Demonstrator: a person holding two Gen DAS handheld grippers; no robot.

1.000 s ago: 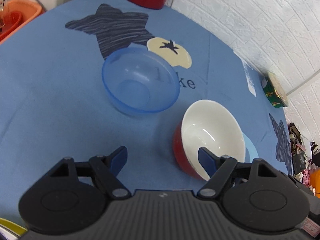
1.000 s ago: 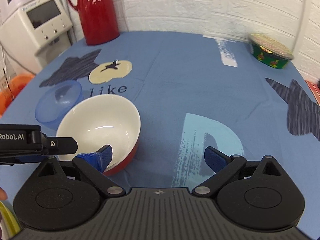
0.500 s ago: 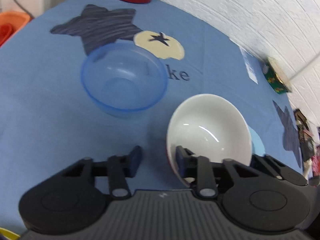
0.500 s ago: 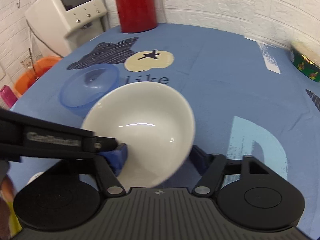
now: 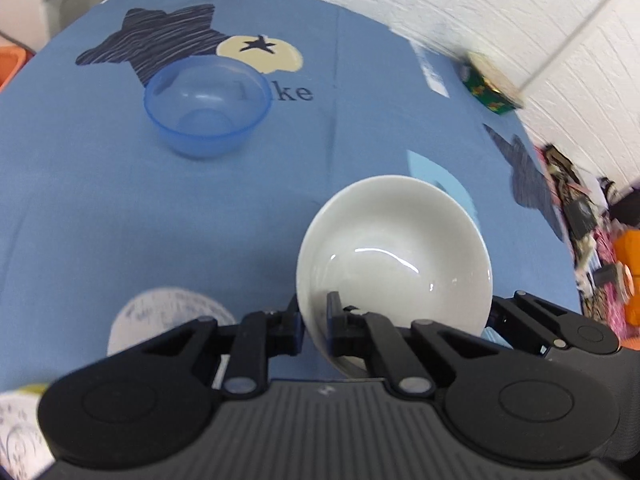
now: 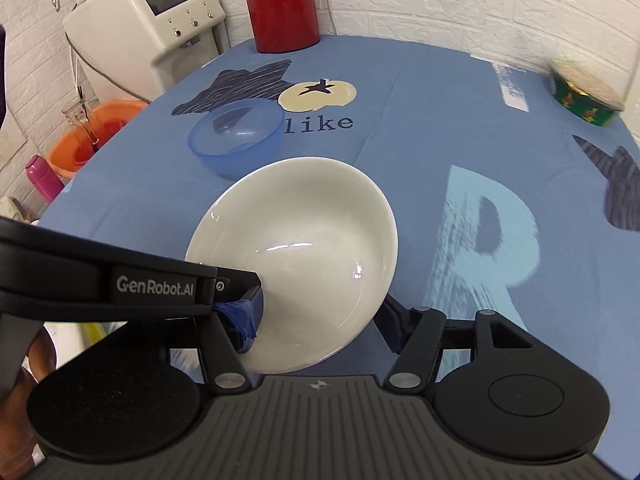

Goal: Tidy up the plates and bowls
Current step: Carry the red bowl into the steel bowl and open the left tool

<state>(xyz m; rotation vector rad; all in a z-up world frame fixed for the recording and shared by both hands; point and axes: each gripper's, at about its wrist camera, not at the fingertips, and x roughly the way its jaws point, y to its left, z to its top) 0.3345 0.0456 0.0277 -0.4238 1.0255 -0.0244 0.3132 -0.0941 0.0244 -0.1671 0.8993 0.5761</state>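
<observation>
Left gripper [image 5: 313, 330] is clamped on the white bowl's [image 5: 394, 256] rim; your right gripper [image 6: 316, 330] straddles it, unclosed. Blue bowl [image 5: 206, 106] sits at eleven o'clock.

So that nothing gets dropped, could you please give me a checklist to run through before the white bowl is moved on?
1. Left claw shut on the white bowl rim: ok, one finger inside, one outside.
2. Right claw gripping the white bowl: cannot tell; its fingers flank it.
3. White bowl level: not ok, it is tilted.
4. Blue bowl upright and empty: ok.
5. Tablecloth between the two bowls free of objects: ok.
</observation>
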